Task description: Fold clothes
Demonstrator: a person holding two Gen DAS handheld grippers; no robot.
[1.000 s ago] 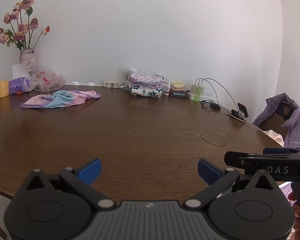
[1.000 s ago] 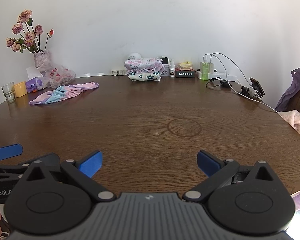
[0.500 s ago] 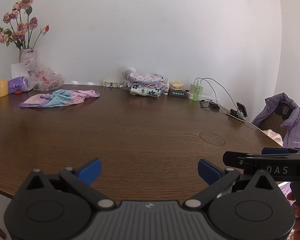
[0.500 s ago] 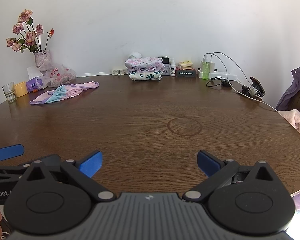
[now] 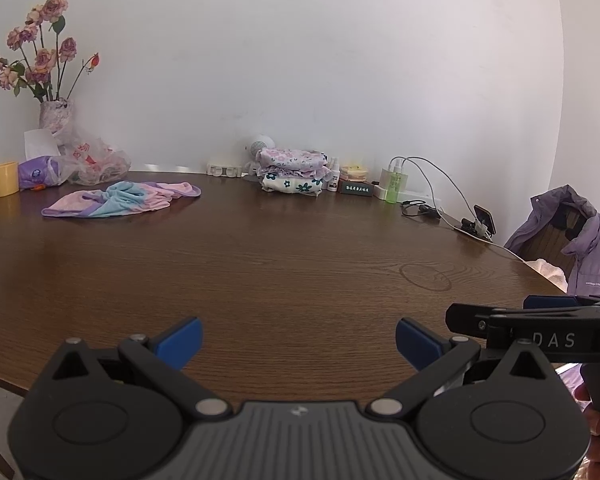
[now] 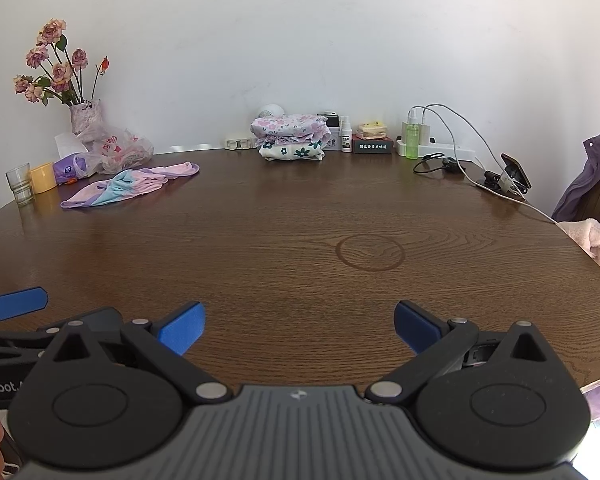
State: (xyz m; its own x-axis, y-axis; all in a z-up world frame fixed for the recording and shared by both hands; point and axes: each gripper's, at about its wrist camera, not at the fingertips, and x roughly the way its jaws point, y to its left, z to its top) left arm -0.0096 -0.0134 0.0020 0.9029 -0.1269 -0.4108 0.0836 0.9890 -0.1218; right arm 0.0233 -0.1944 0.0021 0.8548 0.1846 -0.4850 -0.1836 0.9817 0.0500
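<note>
A crumpled pink, blue and purple garment [image 5: 120,200] [image 6: 128,186] lies at the far left of the brown wooden table [image 5: 280,272] [image 6: 280,240]. A stack of folded floral clothes [image 5: 292,174] [image 6: 292,136] sits at the back against the wall. My left gripper [image 5: 298,344] hovers open over the near table edge, nothing between its blue pads. My right gripper [image 6: 298,330] is open too, empty, beside the left one. Both are far from the garment.
A vase of pink roses [image 6: 80,112], a plastic bag [image 6: 124,152], a yellow cup [image 6: 43,177] and a glass [image 6: 20,184] stand at the far left. Bottles, a power strip with cables [image 6: 452,148] and a phone [image 6: 514,172] line the back right. A purple jacket [image 5: 572,240] hangs on a chair.
Both views have shifted very slightly; the grippers stay open and hold nothing. Nothing on the table has moved.
</note>
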